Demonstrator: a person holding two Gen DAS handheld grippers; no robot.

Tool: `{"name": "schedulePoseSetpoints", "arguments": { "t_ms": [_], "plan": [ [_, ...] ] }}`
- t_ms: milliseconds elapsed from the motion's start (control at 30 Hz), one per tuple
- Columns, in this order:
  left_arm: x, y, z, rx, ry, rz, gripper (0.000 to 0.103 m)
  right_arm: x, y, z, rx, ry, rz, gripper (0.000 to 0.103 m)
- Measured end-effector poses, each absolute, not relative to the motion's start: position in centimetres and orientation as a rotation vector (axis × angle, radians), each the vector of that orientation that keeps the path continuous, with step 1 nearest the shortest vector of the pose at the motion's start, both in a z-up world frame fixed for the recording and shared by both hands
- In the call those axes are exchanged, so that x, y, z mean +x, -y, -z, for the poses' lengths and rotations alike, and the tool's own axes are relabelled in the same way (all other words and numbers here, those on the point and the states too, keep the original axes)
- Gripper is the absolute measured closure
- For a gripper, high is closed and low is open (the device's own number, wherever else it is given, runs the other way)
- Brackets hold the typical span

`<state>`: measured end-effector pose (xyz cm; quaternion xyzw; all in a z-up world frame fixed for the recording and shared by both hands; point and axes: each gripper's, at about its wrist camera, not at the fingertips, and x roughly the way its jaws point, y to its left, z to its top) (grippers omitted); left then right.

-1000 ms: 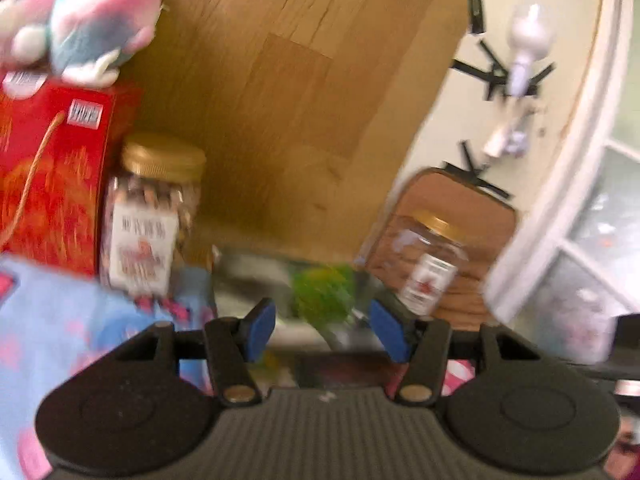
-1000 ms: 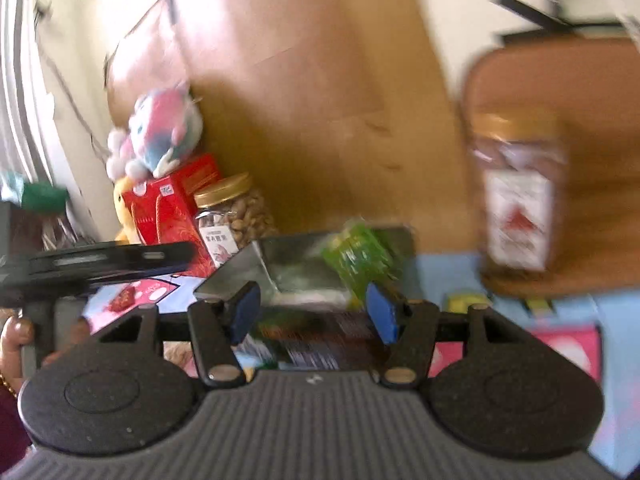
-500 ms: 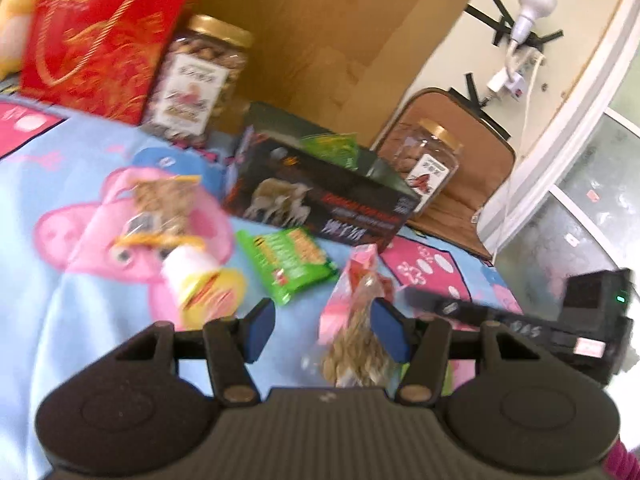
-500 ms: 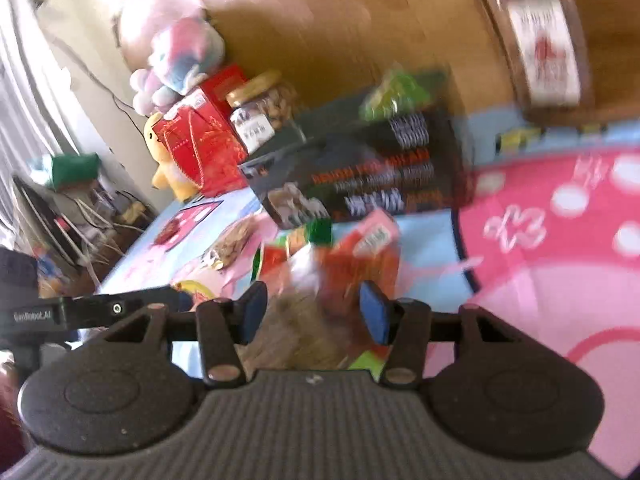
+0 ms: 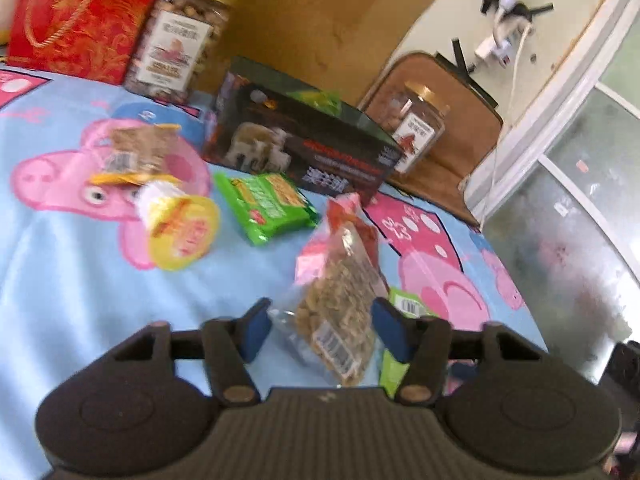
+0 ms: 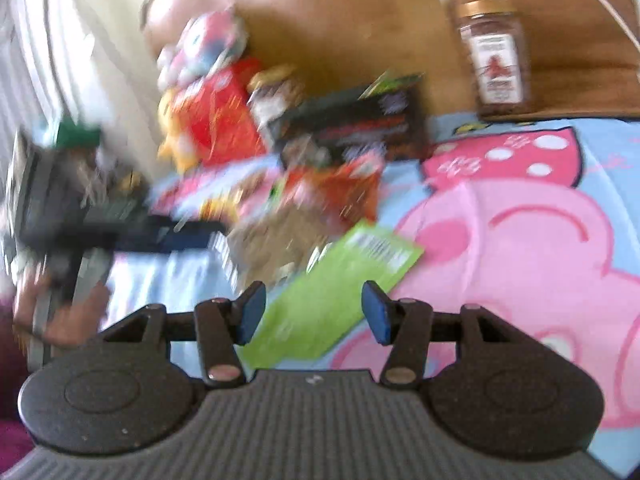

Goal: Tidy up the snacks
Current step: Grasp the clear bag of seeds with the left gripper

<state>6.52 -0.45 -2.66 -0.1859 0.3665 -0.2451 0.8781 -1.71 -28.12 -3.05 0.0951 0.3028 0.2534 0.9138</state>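
Snacks lie on a blue cartoon-pig cloth [image 5: 60,280]. My left gripper [image 5: 320,330] is open, its jaws on either side of a clear bag of nuts with a red top [image 5: 340,280]. Beyond it lie a green packet [image 5: 266,204], a yellow cup on its side [image 5: 180,226] and a small brown snack bag [image 5: 138,150]. A dark open box [image 5: 304,146] holds a green packet [image 5: 320,98]. My right gripper [image 6: 312,312] is open over a flat green packet [image 6: 340,280]. The nut bag shows blurred in the right wrist view [image 6: 288,232].
Two nut jars stand at the back [image 5: 180,40] [image 5: 416,128], the second on a brown board [image 5: 460,92]. A red gift bag [image 5: 80,16] and a plush toy [image 6: 204,48] stand at the back left. A wooden panel [image 5: 312,12] is behind. The other gripper shows at left [image 6: 100,232].
Both grippers tilted down from the back panel toward the cloth and moved closer to the snacks. The left now frames the nut bag; the right moved over the flat green packet.
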Motion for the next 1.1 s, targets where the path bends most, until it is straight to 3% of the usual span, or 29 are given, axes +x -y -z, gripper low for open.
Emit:
{"name": "schedulePoseSetpoints", "arguments": {
  "t_ms": [33,67,133,333,433,500,567,733,833,900,1100],
  "plan": [
    [6.6,0.8,2.9,-0.374,-0.78,0.505,0.084,-2.0,27.1,3.5,0.136,-0.632,-0.508,0.047],
    [6.5,0.9,3.2,-0.383,-0.797,0.513,0.085,-2.1,26.1,4.1,0.061,-0.628,-0.47,0.048],
    [5.8,0.3,3.4,-0.407,-0.795,0.504,0.089,-2.0,25.0,4.3,-0.058,-0.581,-0.369,0.037],
    [3.0,-4.3,2.5,-0.427,-0.764,0.438,0.089,-0.8,26.9,1.9,0.129,-0.518,-0.443,0.036],
    [2.9,-6.9,2.0,-0.408,-0.76,0.368,0.086,1.3,25.9,1.4,0.223,-0.556,-0.582,0.036],
    [3.1,-8.2,1.6,-0.413,-0.757,0.317,0.068,3.1,24.6,1.4,0.272,-0.602,-0.65,0.036],
    [2.6,-9.6,1.0,-0.446,-0.732,0.28,0.06,4.8,22.8,1.7,0.279,-0.649,-0.711,0.036],
    [0.8,-10.1,1.6,-0.546,-0.777,0.338,0.051,7.1,21.1,3.0,0.333,-0.728,-0.706,0.037],
    [0.8,-8.6,4.1,-0.622,-0.869,0.405,0.056,7.6,20.9,4.2,0.389,-0.756,-0.703,0.043],
    [0.6,-8.2,4.6,-0.604,-0.818,0.397,0.06,7.7,20.6,4.7,0.469,-0.836,-0.746,0.07],
    [1.2,-10.0,5.2,-0.721,-0.837,0.411,0.052,3.9,21.4,4.2,0.58,-0.838,-0.792,0.077]
  ]
}}
